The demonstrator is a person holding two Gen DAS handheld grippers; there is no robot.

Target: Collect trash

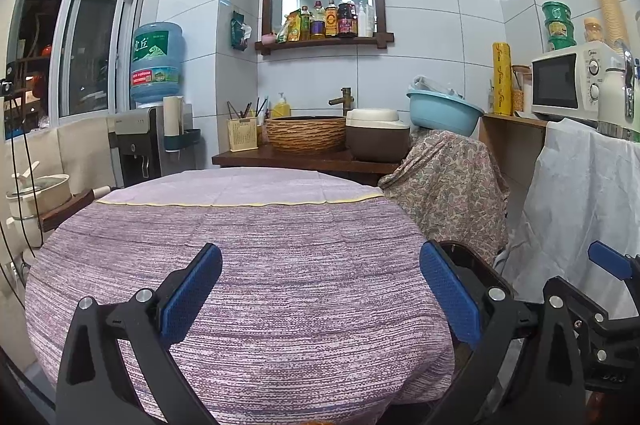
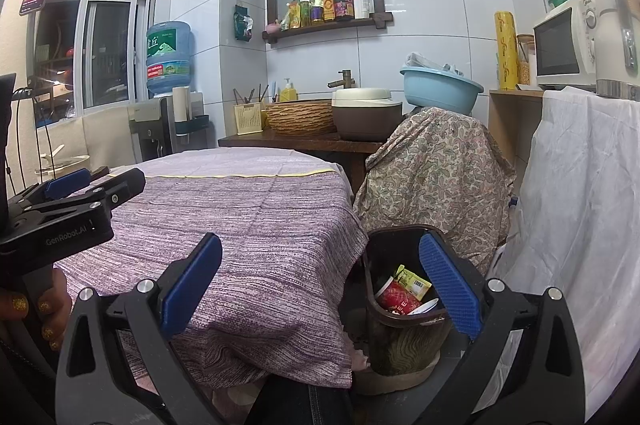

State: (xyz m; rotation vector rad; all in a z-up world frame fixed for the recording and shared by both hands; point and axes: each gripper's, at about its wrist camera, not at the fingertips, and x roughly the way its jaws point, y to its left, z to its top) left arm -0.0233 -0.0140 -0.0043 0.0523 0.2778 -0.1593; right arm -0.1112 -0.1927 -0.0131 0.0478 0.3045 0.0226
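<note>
Both hand-held grippers gape empty — left [image 1: 320, 289], right [image 2: 320, 285] — beside a dark bin [image 2: 404, 341] holding red-and-yellow wrappers [image 2: 402, 291]

Trash bin [image 2: 404, 309] stands right of the table [image 2: 248, 209]; wrappers [image 2: 404, 289] lie in it

A table [image 1: 240, 265] draped in purple striped cloth lay directly ahead of the tool. Beyond it stood a woven basket [image 1: 306, 134], a blue basin [image 1: 444, 111] and a water dispenser [image 1: 156, 65]; a microwave [image 1: 572, 83] sat far right.
</note>
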